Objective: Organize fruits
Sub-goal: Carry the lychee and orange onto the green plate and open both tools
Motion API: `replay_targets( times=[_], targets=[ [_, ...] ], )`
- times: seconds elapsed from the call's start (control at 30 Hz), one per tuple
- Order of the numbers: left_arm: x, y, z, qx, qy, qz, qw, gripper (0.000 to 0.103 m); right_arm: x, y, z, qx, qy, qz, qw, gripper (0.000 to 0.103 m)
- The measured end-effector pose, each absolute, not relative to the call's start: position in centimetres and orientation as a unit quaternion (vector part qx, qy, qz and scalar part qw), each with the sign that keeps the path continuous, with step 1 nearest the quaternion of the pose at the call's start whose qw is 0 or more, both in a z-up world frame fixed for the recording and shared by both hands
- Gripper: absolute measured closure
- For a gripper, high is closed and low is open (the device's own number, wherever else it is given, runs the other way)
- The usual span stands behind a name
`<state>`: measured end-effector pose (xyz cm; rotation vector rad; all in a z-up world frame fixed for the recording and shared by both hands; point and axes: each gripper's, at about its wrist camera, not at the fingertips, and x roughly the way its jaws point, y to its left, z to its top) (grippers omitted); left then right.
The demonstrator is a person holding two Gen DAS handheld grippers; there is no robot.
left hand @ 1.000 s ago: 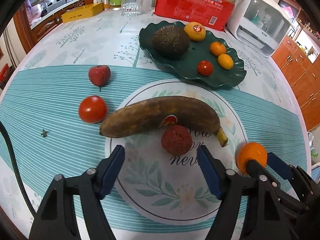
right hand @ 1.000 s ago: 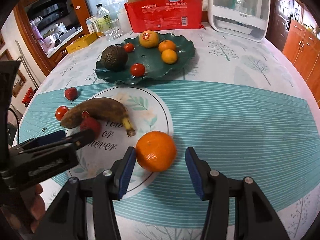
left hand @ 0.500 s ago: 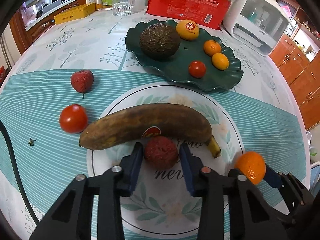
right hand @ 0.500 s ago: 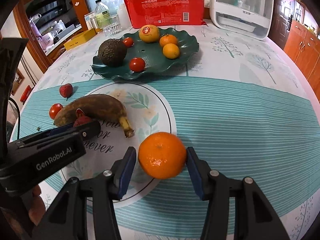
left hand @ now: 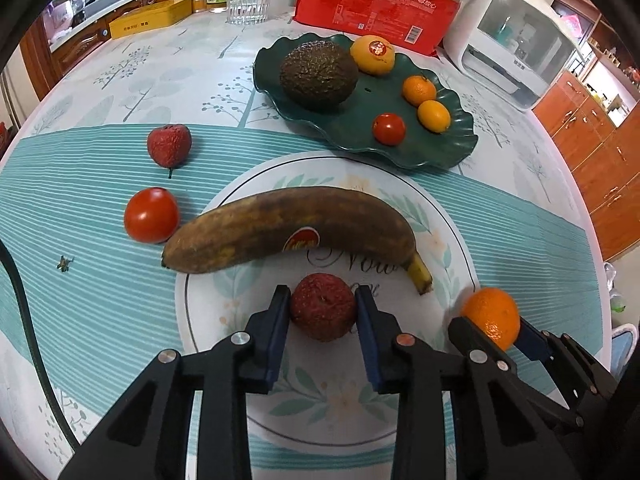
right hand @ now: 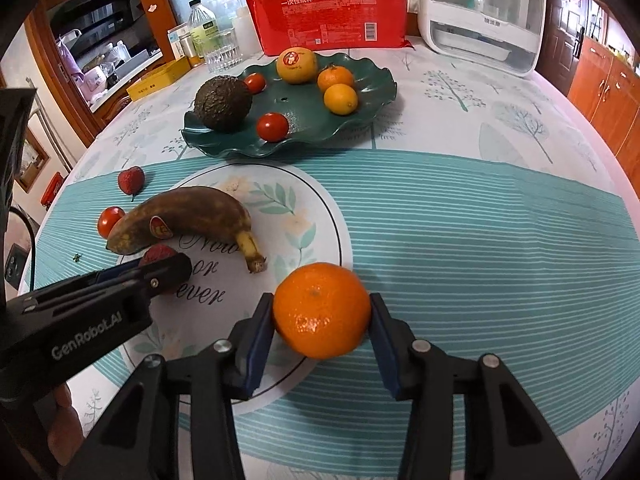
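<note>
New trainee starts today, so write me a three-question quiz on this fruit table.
1. Which fruit sits between the fingers of the left claw? A banana, B lychee, C tomato.
2. True or false: the banana lies on the green plate.
3. How many cherry tomatoes are on the green plate? Check the right wrist view.

Key
1. B. The jaws are closing with the lychee between them.
2. False. It lies on the tablecloth, in front of the plate.
3. Two. The second sits beside the avocado.
</note>
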<state>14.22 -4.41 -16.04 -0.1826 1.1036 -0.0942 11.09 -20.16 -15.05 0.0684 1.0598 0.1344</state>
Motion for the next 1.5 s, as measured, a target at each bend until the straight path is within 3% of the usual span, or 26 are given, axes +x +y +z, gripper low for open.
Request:
replay_targets(
  times=[0.5,1.13,1.33,1.5],
  targets=[
    [14.0,-3.8,-7.1,-0.064,0.498,-0.061,0.862,0.072,10.7,-18.9,-9.2,0.051,0.472,0.110,0.873,0.058],
    [22.3,-2.3,11.6,-0.021,0.401,-0.097,0.910,0.072,18.9,-18.9,9.3,0.026,0.372,0.134,0.918,0.058],
    [26.7,-2.5,13.8,-0.006,0.398,-0.095,0.912,0.072,22.9,-18.6,11.8,0.021,0.361,0.123,0.924,0.057],
    [30.9,-2.5,12.6,-0.015,0.423,-0.104,0.900,0.072,26.3,-18.2,10.8,0.020,0.373,0.112,0.921,0.057]
  ],
)
